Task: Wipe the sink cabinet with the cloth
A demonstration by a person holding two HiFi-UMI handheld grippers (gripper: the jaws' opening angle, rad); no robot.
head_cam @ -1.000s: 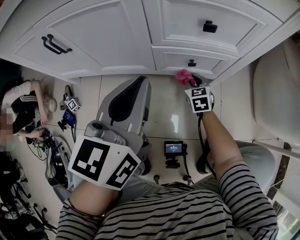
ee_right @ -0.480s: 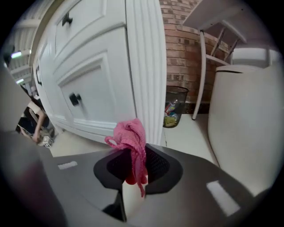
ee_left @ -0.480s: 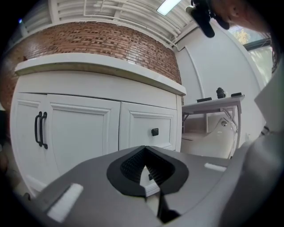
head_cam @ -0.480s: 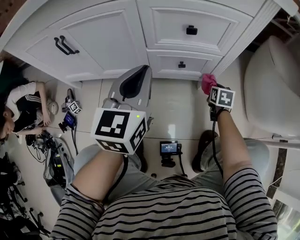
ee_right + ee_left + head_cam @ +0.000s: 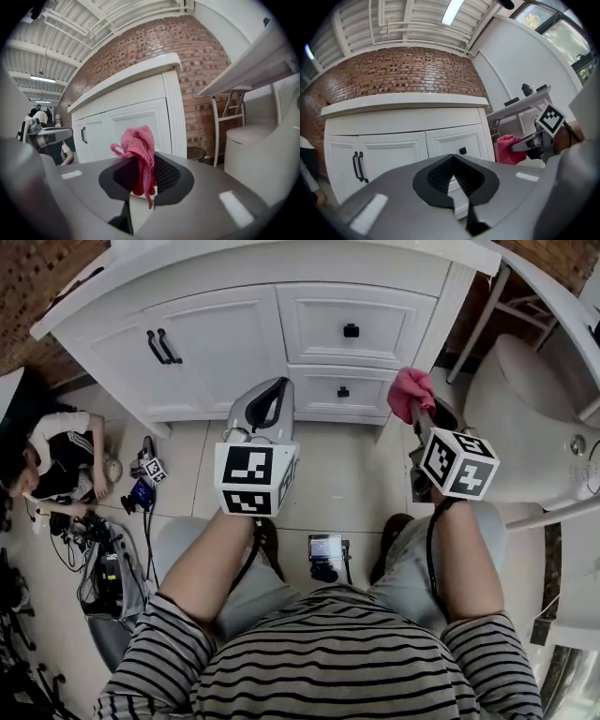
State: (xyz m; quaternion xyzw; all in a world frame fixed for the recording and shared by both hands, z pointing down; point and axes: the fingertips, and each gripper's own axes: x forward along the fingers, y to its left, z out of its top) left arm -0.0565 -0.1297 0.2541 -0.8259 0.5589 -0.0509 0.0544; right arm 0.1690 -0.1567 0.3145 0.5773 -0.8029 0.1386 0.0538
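Pink cloth [image 5: 410, 392] has come up from the cabinet's foot, pinched in the right claw [image 5: 418, 413], with the sink cabinet [image 5: 225, 334] corner post just ahead. Left claw [image 5: 270, 395] is pressed together, empty. The low pass looks done, so higher panels are probably next.

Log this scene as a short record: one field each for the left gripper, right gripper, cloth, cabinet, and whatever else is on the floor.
left gripper: jaws together, nothing between them, pointed at the cabinet front
right gripper: jaws closed on the cloth
cloth: pink, bunched, sticking up out of the right jaws
cabinet: white, doors and drawers closed, black handles
cloth to cabinet: near the cabinet's right front corner, apparently not touching it
floor: light tiles; a seated person and cabled gear at the left
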